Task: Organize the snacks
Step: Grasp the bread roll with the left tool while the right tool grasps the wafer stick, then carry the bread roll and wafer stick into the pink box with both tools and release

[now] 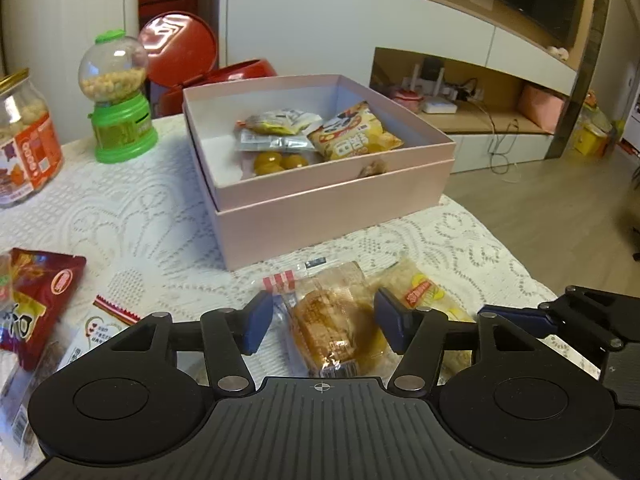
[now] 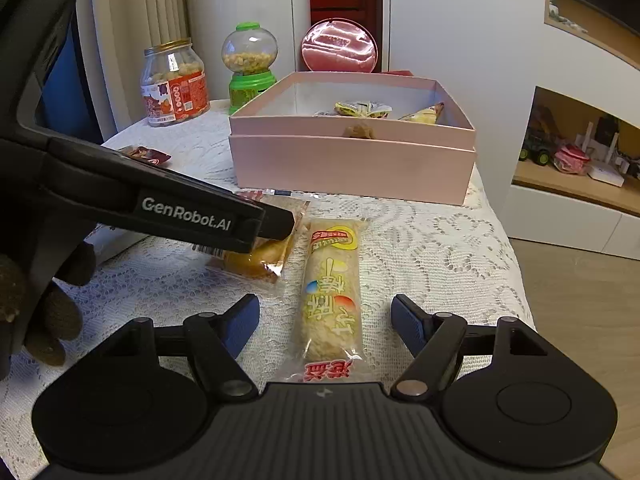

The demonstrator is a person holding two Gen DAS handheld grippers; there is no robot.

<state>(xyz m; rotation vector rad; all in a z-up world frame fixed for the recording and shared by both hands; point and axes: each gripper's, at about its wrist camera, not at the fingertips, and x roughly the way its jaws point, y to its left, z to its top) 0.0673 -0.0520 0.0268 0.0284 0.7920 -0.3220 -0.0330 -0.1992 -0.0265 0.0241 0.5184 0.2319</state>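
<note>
The left tool (image 1: 324,322) stands spread, its blue pads either side of a clear-wrapped cake (image 1: 336,320) lying on the lace-covered bench (image 1: 132,208), and nothing is pinched yet; the right tool (image 2: 325,322) is likewise spread over a long rice-crisp bar (image 2: 332,284) just beside the cake, its pads well clear of the wrapper. The pink box (image 1: 320,208) that takes the snacks sits beyond both, open, with several packets already inside.

The two tools work close together; if both shut and lift at once they could knock each other, or the left fingers could drag the bar's edge, since the two packets lie nearly touching. Both wrappers look slick and loose; a pinch on film alone might slip or leave the packet swinging as it goes over the box wall. A hard squeeze could crush the soft cake.

The left tool's arm reads "GenRobot.AI" in the right wrist view; the bar carries large Chinese characters that I cannot make out with certainty, and a red band of characters at its near end; the jar (image 2: 175,84) has an orange label, too small to read.
</note>
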